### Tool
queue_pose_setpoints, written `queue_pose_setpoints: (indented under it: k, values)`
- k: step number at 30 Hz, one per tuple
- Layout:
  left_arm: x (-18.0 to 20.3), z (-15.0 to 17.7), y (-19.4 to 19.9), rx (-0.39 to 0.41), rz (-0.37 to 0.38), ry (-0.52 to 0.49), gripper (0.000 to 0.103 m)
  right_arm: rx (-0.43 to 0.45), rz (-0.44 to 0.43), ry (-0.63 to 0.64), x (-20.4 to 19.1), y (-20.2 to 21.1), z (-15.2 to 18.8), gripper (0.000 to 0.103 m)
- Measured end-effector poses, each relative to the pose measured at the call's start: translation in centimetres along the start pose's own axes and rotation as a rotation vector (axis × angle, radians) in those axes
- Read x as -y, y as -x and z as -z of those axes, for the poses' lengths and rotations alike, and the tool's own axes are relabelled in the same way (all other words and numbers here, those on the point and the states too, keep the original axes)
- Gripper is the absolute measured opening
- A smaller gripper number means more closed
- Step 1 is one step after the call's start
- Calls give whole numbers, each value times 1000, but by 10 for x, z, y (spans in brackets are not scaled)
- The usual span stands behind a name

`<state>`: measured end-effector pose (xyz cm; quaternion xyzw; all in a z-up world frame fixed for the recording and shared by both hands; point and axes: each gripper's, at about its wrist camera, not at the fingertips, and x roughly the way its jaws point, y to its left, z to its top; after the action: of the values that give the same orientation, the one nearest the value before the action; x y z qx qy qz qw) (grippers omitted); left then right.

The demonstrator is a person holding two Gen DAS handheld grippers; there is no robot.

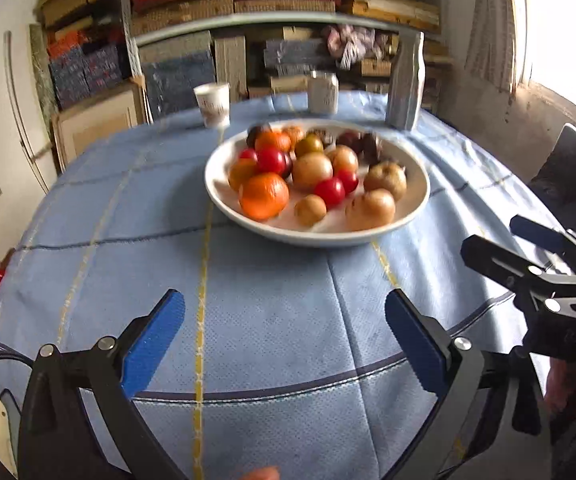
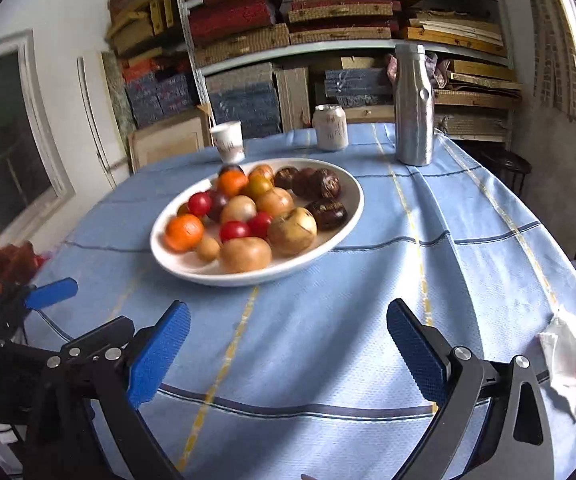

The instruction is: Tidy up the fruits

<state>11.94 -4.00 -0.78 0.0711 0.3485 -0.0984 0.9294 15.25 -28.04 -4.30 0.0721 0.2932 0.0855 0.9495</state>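
Note:
A white bowl [image 1: 415,208] stands mid-table, also in the right wrist view [image 2: 351,208]. It holds mixed fruits: oranges [image 1: 264,195] [image 2: 184,233], red tomatoes [image 1: 329,192] [image 2: 235,230], tan round fruits [image 1: 371,209] [image 2: 246,254] and dark brown ones [image 2: 327,213]. My left gripper [image 1: 284,336] is open and empty above the cloth, short of the bowl. My right gripper [image 2: 288,344] is open and empty, also short of the bowl. The right gripper shows at the right edge of the left wrist view [image 1: 499,240]; the left gripper's blue fingertip [image 2: 52,292] shows at the left of the right wrist view.
A blue tablecloth [image 1: 272,304] covers the table. A paper cup [image 2: 228,142], a can [image 2: 330,127] and a metal bottle [image 2: 414,106] stand behind the bowl. A crumpled tissue [image 2: 571,364] lies at the near right. Shelves with stacked boxes stand behind the table.

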Motion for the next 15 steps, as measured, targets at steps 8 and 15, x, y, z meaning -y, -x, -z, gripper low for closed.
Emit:
queue_pose_setpoints:
  k: [8, 15]
  values:
    - [-25, 4, 25, 52, 12, 114, 99, 149, 114, 101, -16, 30, 5, 100]
    - [-23, 7, 14, 21, -93, 98, 98, 50, 113, 132, -22, 14, 11, 100]
